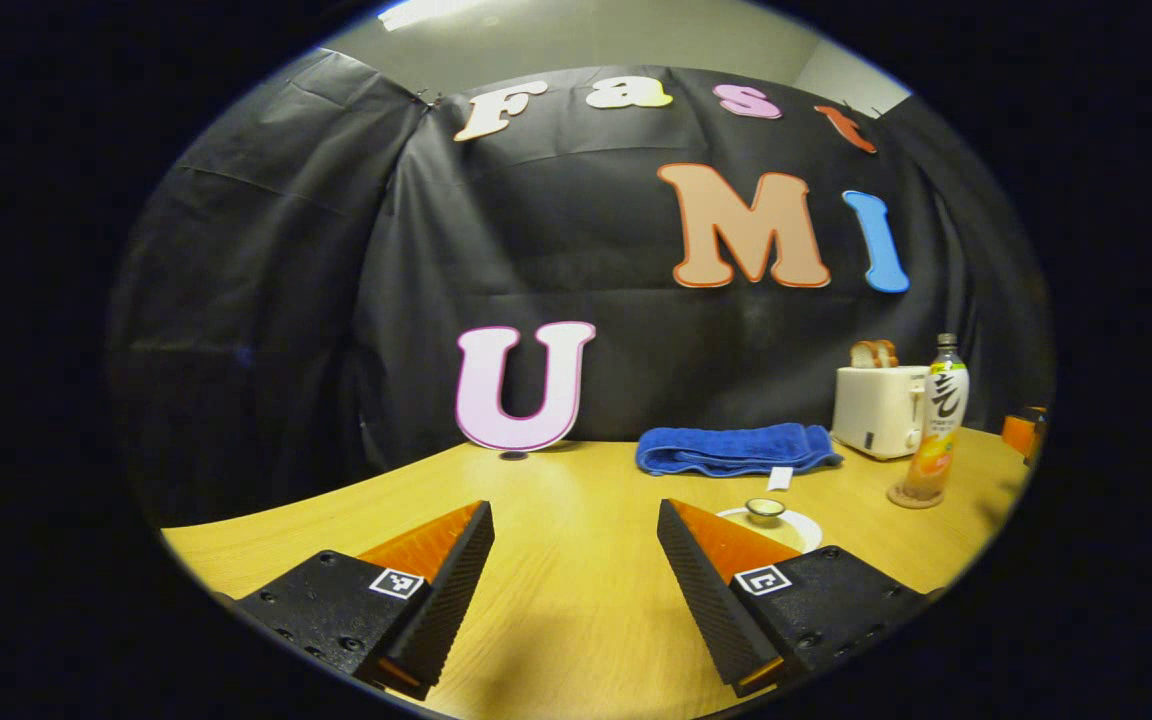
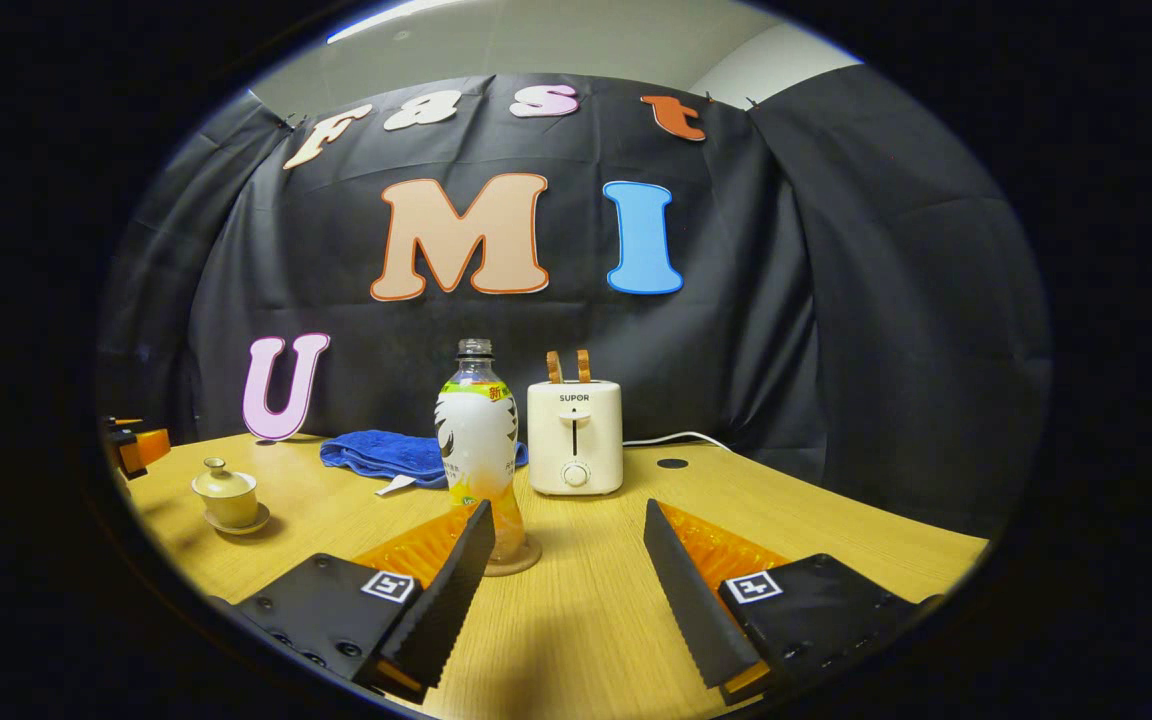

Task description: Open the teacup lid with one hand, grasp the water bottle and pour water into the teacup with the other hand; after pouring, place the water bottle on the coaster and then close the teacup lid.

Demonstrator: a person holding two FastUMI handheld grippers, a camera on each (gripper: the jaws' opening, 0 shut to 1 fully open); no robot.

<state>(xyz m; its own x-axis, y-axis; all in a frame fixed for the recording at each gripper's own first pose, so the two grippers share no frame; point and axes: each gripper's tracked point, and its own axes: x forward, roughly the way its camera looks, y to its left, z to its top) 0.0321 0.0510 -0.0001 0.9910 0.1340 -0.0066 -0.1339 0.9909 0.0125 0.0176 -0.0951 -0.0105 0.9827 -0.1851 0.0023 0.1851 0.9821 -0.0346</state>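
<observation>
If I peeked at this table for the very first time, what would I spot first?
Probably the tall water bottle standing on its coaster mid-table, just ahead of the open right gripper. Right behind it sits a white toaster with bread poking out, beside a folded blue towel. Off to the left, the little lidded teacup rests on its saucer.

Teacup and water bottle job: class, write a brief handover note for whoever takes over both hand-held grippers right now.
Left hand-held gripper: open, holding nothing, above the table, near the teacup.
Right hand-held gripper: open, holding nothing, aimed towards the water bottle.
Teacup: on its saucer, lid on.
Water bottle: upright on the coaster, cap off, in front of the blue towel and beside the toaster.
Done: by the look of it, nothing yet, or the whole cycle; the views cannot settle which.
Left, if starting: lift the lid, grasp the bottle, pour, return it to the coaster, close the lid.
</observation>
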